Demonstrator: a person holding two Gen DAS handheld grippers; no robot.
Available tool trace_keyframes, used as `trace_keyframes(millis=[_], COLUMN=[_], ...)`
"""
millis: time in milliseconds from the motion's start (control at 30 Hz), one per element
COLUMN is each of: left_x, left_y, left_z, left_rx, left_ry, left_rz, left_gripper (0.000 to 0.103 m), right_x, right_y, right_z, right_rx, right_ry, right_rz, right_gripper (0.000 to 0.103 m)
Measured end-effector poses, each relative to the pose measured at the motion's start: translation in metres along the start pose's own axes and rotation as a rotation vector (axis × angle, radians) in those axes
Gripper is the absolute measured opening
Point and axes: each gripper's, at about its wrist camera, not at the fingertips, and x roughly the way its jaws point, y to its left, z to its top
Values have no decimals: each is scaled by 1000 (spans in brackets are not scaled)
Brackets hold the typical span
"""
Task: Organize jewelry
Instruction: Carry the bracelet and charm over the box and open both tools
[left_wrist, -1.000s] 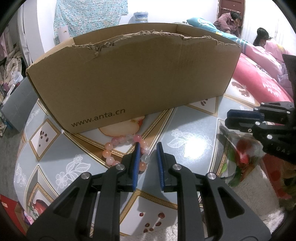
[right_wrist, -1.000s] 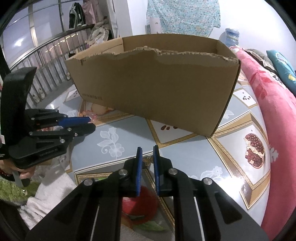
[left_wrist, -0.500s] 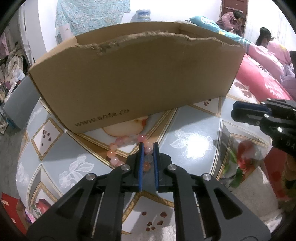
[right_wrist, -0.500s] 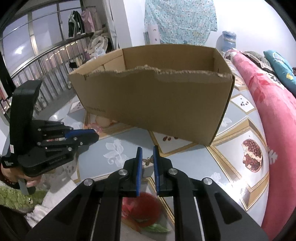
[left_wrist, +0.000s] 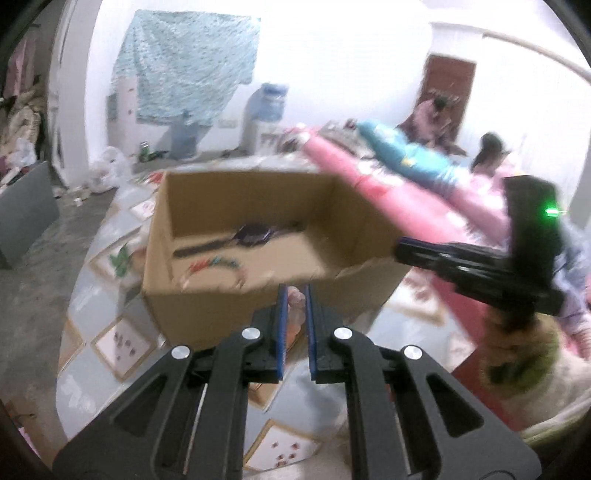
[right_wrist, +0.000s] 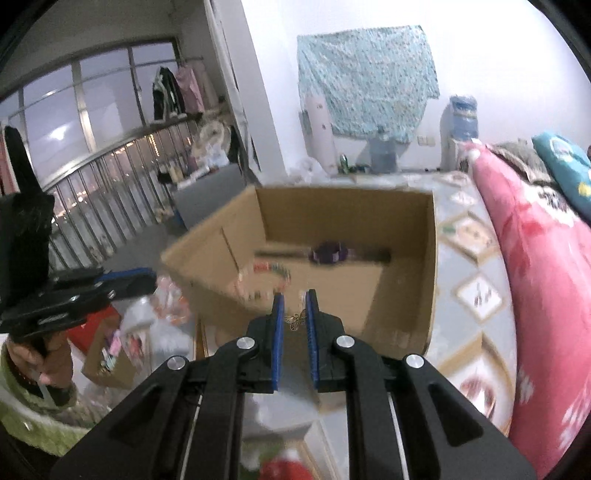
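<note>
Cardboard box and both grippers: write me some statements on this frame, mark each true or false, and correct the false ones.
1. The cardboard box is open at the top. True.
2. The box holds nothing. False: a purple watch and a multicoloured beaded strand lie on its floor.
3. The right gripper pinches a small gold butterfly charm. True.
4. The left gripper is empty. False: pale pink beads sit between its pads.
5. Both grippers are inside the box. False: both are in front of its near wall.
</note>
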Motion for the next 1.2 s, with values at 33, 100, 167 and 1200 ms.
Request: trace_keyframes(millis=[33,100,167,1200], left_x=[-1,-5,7,266], left_y=[-3,-3,-11,25], left_z=[6,24,43,109], left_rx=[1,6,16,-149], left_ry=[-7,-29,-22,603], left_rz=[-14,-57,-80,-94], left_gripper=[8,8,8,30], right_x=[0,1,5,133], right_y=[-4,-11,-19,-59], right_z=[13,31,46,70], right_rx=[1,12,27,-93], right_ry=[-12,-27,-30,461], right_rz=[9,25,42,-37], right_gripper=[12,12,12,13])
